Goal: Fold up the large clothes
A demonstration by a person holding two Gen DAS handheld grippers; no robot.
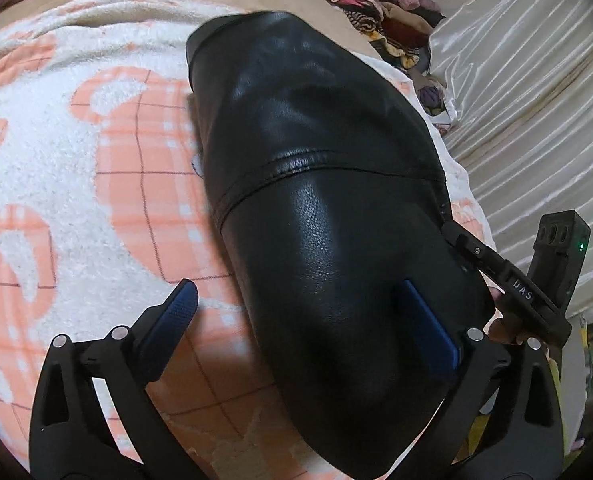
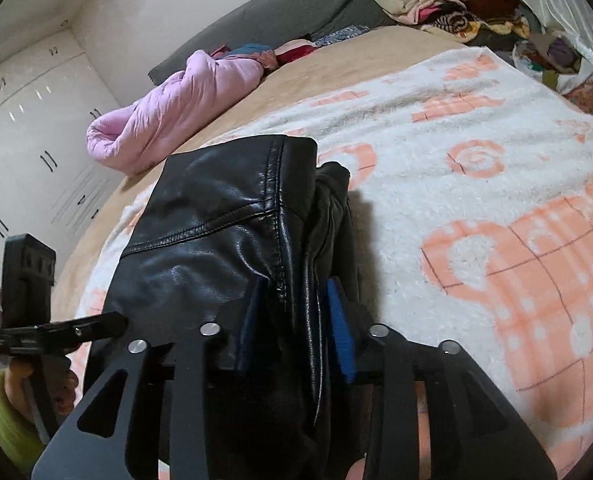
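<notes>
A bed (image 2: 436, 128) spread with a white-and-peach fleece blanket (image 1: 76, 160) is filling a bedroom with white cupboards, one pink quilted garment (image 2: 168, 120) and a heap of mixed clothes (image 2: 448, 8) lying at its far side. One black leather jacket (image 1: 316, 140), folded into a thick bundle, is lying on the blanket, looking heavy, stiff-creased and slick, so its stacked side edge seems the surest hold. The left claw (image 1: 300, 324) is standing wide apart over its near end, while the right claw (image 2: 296, 320) is straddling that layered edge, pads seemingly pressing it.

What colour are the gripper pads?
Blue pads, clearest in the right wrist view beside the black leather garment.
</notes>
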